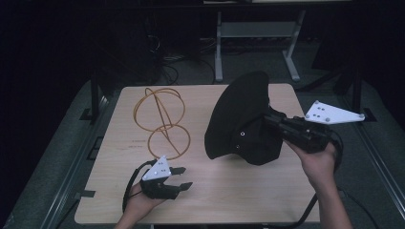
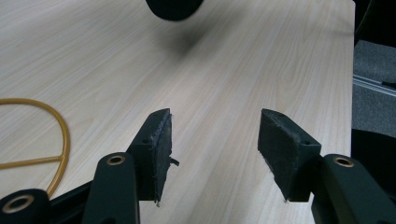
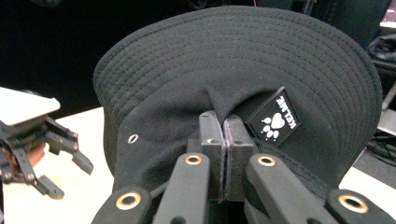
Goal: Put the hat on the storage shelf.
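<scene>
A black bucket hat (image 1: pixel 243 119) hangs above the right half of the wooden table (image 1: pixel 224 191), brim tilted up. My right gripper (image 1: pixel 273 121) is shut on the hat's crown fabric; the right gripper view shows its jaws pinched together (image 3: pixel 223 140) on the hat (image 3: pixel 233 56) beside a small paw-print label (image 3: pixel 276 119). My left gripper (image 1: pixel 184 177) rests low near the table's front left, open, with nothing between its fingers (image 2: pixel 212 149). A gold wire stand (image 1: pixel 162 121) made of rings lies at the table's back left, and part of one ring (image 2: pixel 58 135) curves past the left jaw.
The table's front edge runs just behind my left hand. A metal table frame (image 1: pixel 258 33) stands on the floor beyond the far edge. The surroundings are dark. Bare wood (image 2: pixel 261 60) lies between the left gripper and the hat.
</scene>
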`<state>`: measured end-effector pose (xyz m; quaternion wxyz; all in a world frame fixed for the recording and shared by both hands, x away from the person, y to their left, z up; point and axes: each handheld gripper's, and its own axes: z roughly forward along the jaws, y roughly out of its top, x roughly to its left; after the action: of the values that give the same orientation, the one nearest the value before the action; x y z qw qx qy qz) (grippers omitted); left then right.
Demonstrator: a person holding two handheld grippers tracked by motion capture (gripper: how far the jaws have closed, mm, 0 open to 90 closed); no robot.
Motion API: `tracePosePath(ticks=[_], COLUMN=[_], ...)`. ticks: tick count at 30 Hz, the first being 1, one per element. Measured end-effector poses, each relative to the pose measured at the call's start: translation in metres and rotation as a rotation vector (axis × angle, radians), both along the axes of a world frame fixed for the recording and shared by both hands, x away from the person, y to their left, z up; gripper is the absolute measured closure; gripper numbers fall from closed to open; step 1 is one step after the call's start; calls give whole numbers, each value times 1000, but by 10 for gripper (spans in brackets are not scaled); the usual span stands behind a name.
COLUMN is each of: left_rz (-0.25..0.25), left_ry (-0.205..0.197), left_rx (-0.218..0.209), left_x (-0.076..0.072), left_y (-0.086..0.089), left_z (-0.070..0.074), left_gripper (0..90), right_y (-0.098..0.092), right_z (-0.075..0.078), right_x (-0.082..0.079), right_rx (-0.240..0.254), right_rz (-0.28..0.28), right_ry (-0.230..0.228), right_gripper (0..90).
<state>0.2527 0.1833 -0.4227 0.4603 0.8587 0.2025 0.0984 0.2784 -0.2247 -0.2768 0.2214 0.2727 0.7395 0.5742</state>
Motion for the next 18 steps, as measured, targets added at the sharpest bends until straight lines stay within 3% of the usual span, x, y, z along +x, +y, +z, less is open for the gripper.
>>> tracePosePath(ticks=[18], left_rz=[11], left_ry=[1], left_rx=[-23], left_x=[2], left_y=[5], left_z=[-4], left_gripper=[425], right_y=[41], right_z=[29], right_x=[25], right_rx=[25], right_rz=[69], right_ry=[-20], right_gripper=[885])
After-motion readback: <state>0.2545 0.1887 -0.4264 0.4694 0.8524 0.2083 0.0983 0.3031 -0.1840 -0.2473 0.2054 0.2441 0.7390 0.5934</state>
